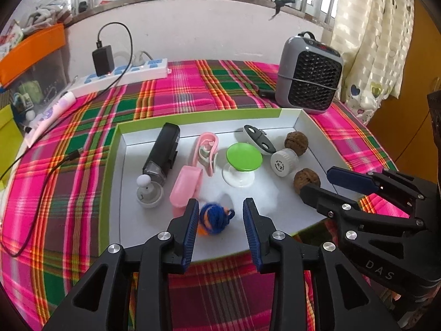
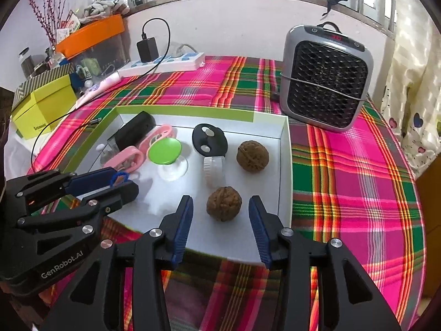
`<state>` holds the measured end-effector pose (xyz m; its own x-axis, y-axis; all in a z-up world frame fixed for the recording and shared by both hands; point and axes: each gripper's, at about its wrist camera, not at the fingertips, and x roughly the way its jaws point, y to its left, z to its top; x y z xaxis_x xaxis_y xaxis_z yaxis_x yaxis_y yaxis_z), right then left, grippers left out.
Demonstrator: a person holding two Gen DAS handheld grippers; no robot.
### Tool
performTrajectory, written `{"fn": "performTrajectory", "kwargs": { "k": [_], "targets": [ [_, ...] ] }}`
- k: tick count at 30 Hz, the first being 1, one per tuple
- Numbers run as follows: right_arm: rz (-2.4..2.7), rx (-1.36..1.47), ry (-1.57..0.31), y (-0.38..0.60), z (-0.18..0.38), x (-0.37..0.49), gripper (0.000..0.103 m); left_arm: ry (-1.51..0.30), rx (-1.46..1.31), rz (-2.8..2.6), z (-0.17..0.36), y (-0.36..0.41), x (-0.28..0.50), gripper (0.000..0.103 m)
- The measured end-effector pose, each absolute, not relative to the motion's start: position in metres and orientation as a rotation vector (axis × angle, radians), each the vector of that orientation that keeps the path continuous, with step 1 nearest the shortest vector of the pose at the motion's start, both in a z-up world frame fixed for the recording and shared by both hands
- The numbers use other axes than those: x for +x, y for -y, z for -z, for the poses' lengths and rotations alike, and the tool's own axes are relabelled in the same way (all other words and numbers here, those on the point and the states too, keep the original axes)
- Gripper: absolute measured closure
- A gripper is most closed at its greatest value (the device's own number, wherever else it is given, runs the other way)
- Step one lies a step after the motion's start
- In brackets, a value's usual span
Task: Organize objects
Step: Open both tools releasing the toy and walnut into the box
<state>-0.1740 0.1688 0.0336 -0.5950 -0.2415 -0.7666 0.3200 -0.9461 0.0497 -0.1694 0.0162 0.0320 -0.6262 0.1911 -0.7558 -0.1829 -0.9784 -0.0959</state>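
Left tool [image 1: 220, 215]: released, pads apart; blue yarn doll [image 1: 213, 219] lies between them, nearer the left pad.
Right tool [image 2: 220, 209]: released; near walnut [image 2: 223, 203] sits between the pads, untouched.
Place: both lie in the white tray [image 2: 285, 165] on the plaid surface [image 2: 344, 179].

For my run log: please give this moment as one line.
left gripper: open around blue yarn doll | right gripper: open around walnut | both in white tray

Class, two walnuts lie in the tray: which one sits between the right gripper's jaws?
The nearer walnut, by the tray's front edge. The other walnut lies farther back, beside the white jar.
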Motion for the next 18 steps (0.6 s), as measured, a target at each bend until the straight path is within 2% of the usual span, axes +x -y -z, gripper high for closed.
{"fn": "performTrajectory", "kwargs": {
  "k": [18],
  "targets": [
    [2.597, 1.088, -0.084, -0.167, -0.05, -0.111, 0.06, -0.033, -1.146, -2.798, -0.054, -0.01, -0.104, 0.069]
  ]
}}
